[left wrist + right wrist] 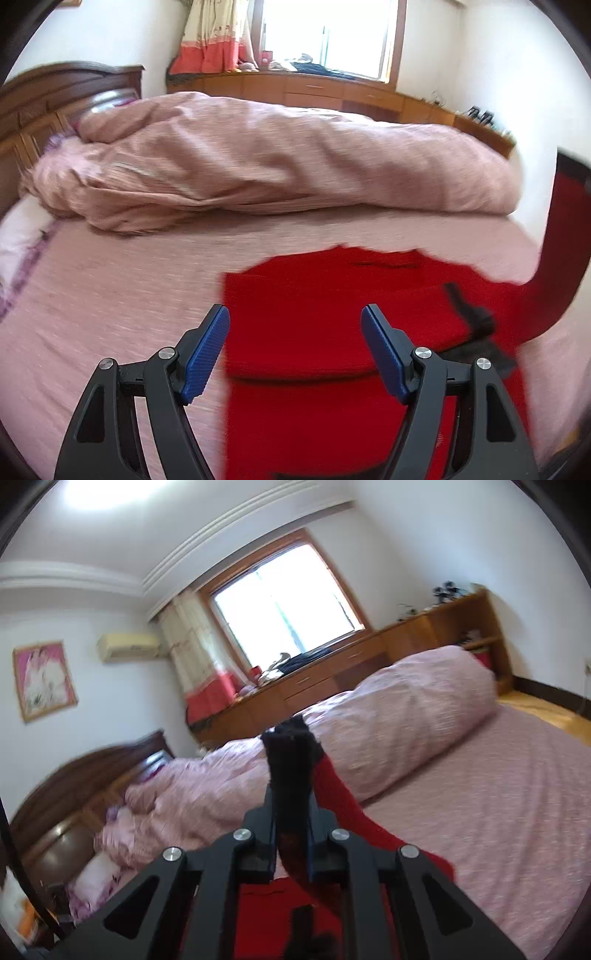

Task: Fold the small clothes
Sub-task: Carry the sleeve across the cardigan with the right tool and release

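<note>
A small red garment (332,314) with dark trim lies partly folded on the pink bed sheet (110,295). My left gripper (295,328) is open and empty, hovering over the garment's left edge. A red sleeve (561,251) rises off the bed at the right edge of the left wrist view. My right gripper (291,775) is shut on that sleeve's dark cuff (290,753) and holds it raised above the bed; the red sleeve (340,805) hangs down from it to the garment's body (258,915) below.
A rolled pink duvet (277,162) lies across the bed behind the garment. A dark wooden headboard (44,107) stands at the left. A wooden cabinet (314,88) runs under the window. Pillows (99,882) lie near the headboard.
</note>
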Motion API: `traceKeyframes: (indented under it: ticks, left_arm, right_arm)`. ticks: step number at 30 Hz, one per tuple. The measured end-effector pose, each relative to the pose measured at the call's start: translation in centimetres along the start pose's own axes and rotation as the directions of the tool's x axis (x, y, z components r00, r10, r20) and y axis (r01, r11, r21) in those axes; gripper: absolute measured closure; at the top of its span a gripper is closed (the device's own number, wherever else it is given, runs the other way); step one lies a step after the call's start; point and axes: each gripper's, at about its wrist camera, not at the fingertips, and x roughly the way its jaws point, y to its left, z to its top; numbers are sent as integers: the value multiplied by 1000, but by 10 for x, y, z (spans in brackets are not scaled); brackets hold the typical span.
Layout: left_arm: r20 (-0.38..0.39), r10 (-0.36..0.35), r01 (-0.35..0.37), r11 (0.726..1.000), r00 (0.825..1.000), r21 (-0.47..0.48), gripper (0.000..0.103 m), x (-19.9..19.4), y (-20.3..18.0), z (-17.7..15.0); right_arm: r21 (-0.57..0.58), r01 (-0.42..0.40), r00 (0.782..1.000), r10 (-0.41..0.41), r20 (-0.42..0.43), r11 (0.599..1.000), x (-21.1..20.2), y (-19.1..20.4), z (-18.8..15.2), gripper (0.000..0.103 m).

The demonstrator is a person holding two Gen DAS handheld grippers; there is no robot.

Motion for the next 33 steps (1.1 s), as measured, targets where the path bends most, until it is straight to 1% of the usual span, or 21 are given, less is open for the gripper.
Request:
traceKeyframes:
  ticks: [2, 4, 5, 6, 7, 8, 9, 10, 11, 12, 13, 15, 16, 17, 20, 22, 24, 28, 30, 32, 33]
  left_arm:
    - [25, 17, -17, 1000, 1000, -2, 34, 9, 23, -11]
    - [41, 0, 2, 999, 999, -45, 34, 19, 41, -23]
    - [0, 12, -12, 997, 1000, -81, 34, 28, 46, -23]
    - [-36, -5, 2, 995, 999, -103, 34, 37, 49, -20]
    - [-38, -42, 38, 995, 998, -97, 34, 44, 51, -17]
    - [-43, -40, 36, 995, 998, -93, 34, 48, 53, -16]
    - [-59, -14, 8, 995, 998, -96, 34, 52, 54, -14]
    - [-73, -6, -2, 994, 997, -105, 34, 55, 57, -12]
    - [-83, -12, 1, 992, 996, -128, 34, 57, 63, -12]
    - [-90, -14, 1, 988, 996, -152, 34, 59, 70, -12]
    - [-100, -15, -4, 983, 995, -185, 34, 60, 77, -12]
    - [-118, -23, -6, 970, 993, -242, 34, 61, 89, -12]
    - [-121, -32, -2, 962, 992, -272, 34, 62, 96, -12]
    - [-125, -36, -2, 955, 992, -296, 34, 63, 99, -12]
    - [-144, -34, -17, 939, 989, -342, 34, 66, 111, -14]
    - [-155, -35, -24, 932, 987, -363, 34, 68, 114, -16]
    - [-160, -43, -21, 926, 986, -378, 34, 69, 116, -15]
    - [-154, -37, -22, 929, 987, -369, 34, 68, 115, -14]
    - [-150, -33, -23, 933, 988, -358, 34, 67, 113, -14]
    - [-149, -38, -18, 935, 988, -355, 34, 67, 111, -13]
    - [-149, -42, -14, 936, 988, -353, 34, 67, 111, -13]
  right_arm:
    - [-77, -21, 1000, 19, -23, 997, 24, 42, -15, 90]
    - [-203, -22, 997, 7, -77, 979, 49, 94, -39, 90]
    - [-260, -33, 995, 7, -102, 965, 63, 119, -54, 90]
    - [-304, -49, 992, 12, -125, 951, 75, 139, -72, 90]
    - [-342, -69, 988, 18, -150, 937, 86, 158, -92, 90]
    - [-368, -99, 981, 30, -190, 924, 100, 178, -116, 91]
    - [-387, -128, 971, 36, -236, 913, 112, 194, -138, 91]
    - [-417, -146, 954, 16, -300, 897, 131, 212, -169, 91]
    - [-436, -152, 940, -7, -341, 887, 143, 220, -190, 91]
    - [-451, -157, 920, -36, -390, 878, 155, 227, -215, 91]
    - [-460, -166, 888, -71, -454, 872, 169, 233, -243, 91]
    - [-455, -176, 853, -96, -514, 873, 185, 225, -272, 91]
    - [-449, -175, 842, -103, -529, 876, 187, 222, -282, 91]
    - [-442, -169, 838, -107, -535, 881, 191, 219, -287, 91]
    - [-420, -157, 849, -95, -520, 894, 189, 211, -286, 91]
    - [-415, -144, 863, -92, -498, 898, 187, 210, -279, 91]
    - [-412, -130, 881, -85, -465, 902, 186, 211, -267, 91]
    - [-406, -107, 907, -78, -414, 907, 193, 214, -249, 91]
    - [-431, -75, 920, -104, -378, 899, 195, 217, -248, 91]
    - [-445, -29, 924, -146, -354, 895, 200, 220, -251, 91]
    - [-449, -15, 931, -151, -332, 893, 198, 220, -249, 91]
